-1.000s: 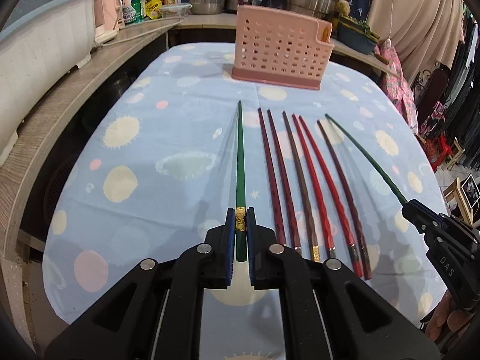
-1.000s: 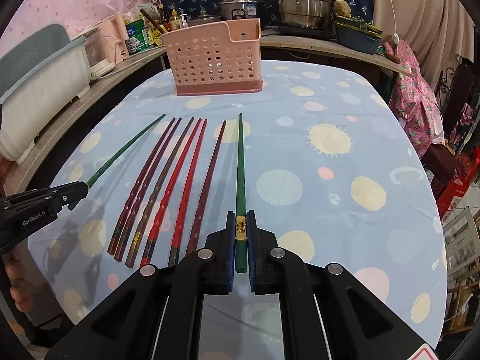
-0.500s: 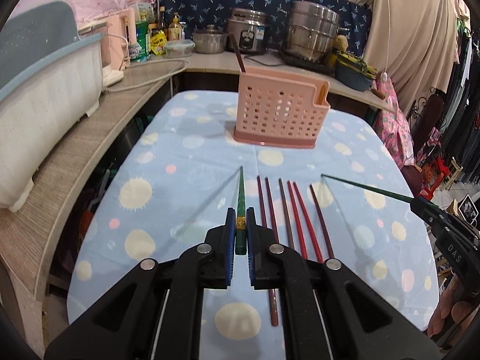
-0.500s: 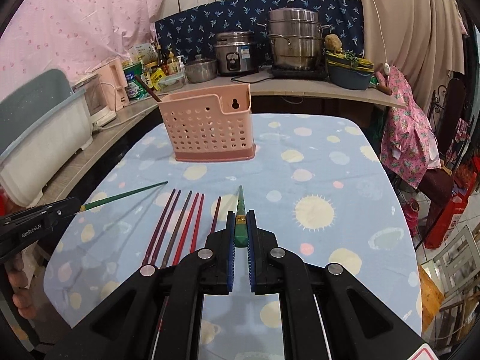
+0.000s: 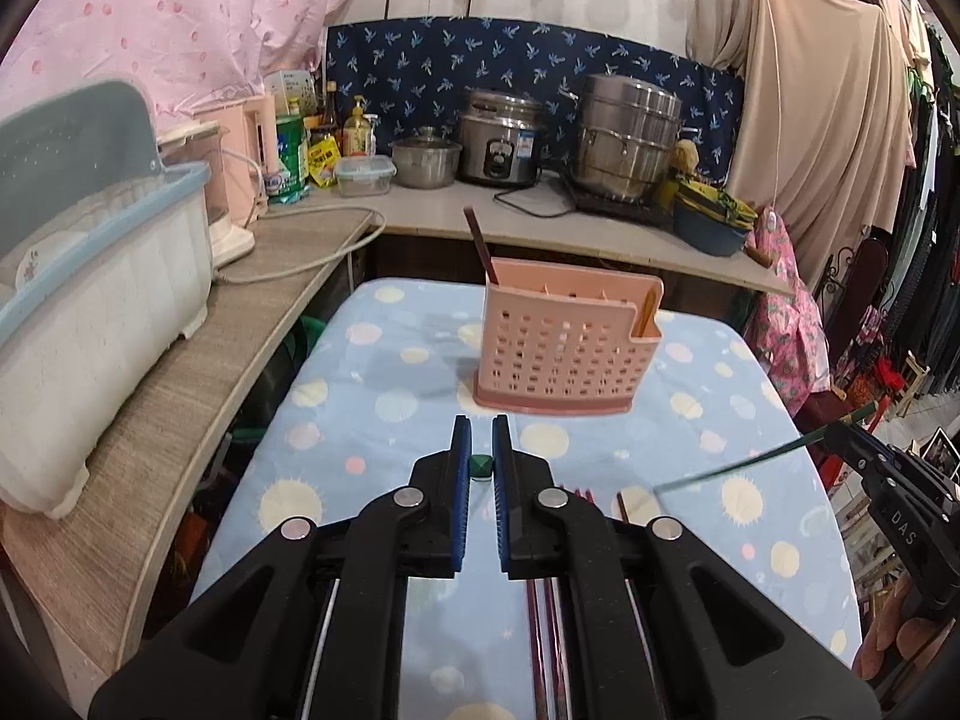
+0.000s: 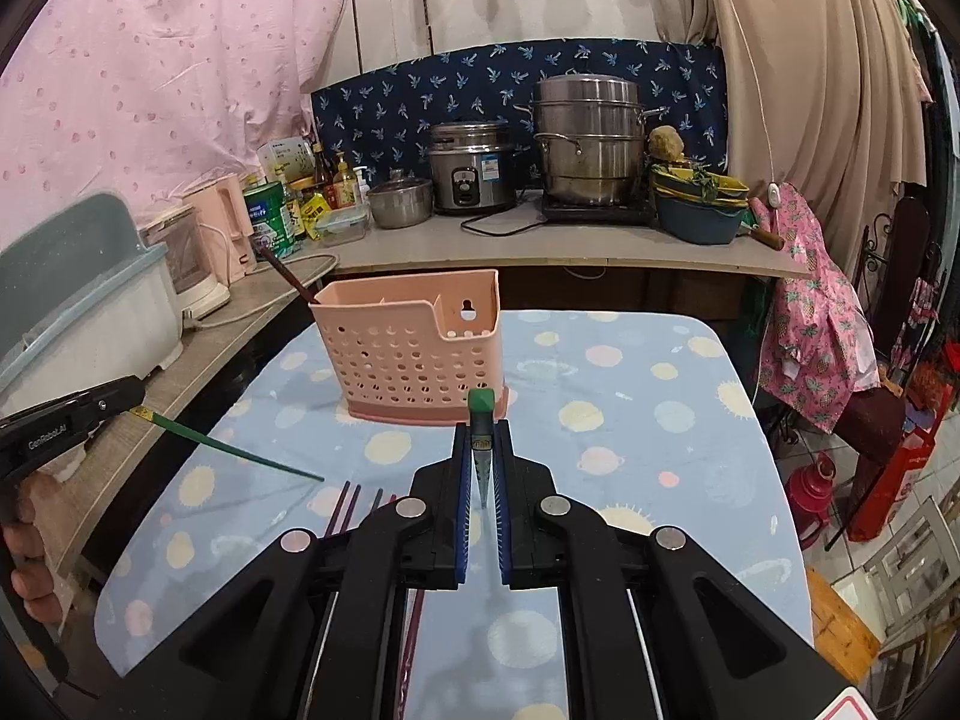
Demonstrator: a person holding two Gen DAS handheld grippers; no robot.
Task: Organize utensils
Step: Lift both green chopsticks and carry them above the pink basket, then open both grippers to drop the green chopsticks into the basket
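Currently listed: left gripper [image 5: 480, 468], fingers clenched on one green chopstick [image 5: 480, 466], seen end-on, raised above the tabletop [image 5: 360, 420]. Right gripper [image 6: 482, 468], fingers clenched on a second green chopstick [image 6: 481, 420], butt end up, tip pointing down between the fingers. Each gripper also appears in the other's view, its chopstick slanting over the spotted cloth. Pink perforated utensil holder [image 5: 564, 348], upright at the far end of the tabletop, one brown chopstick [image 5: 480, 246] leaning in its left compartment. Red and dark chopsticks [image 6: 351, 504], lying flat below the grippers, largely hidden.
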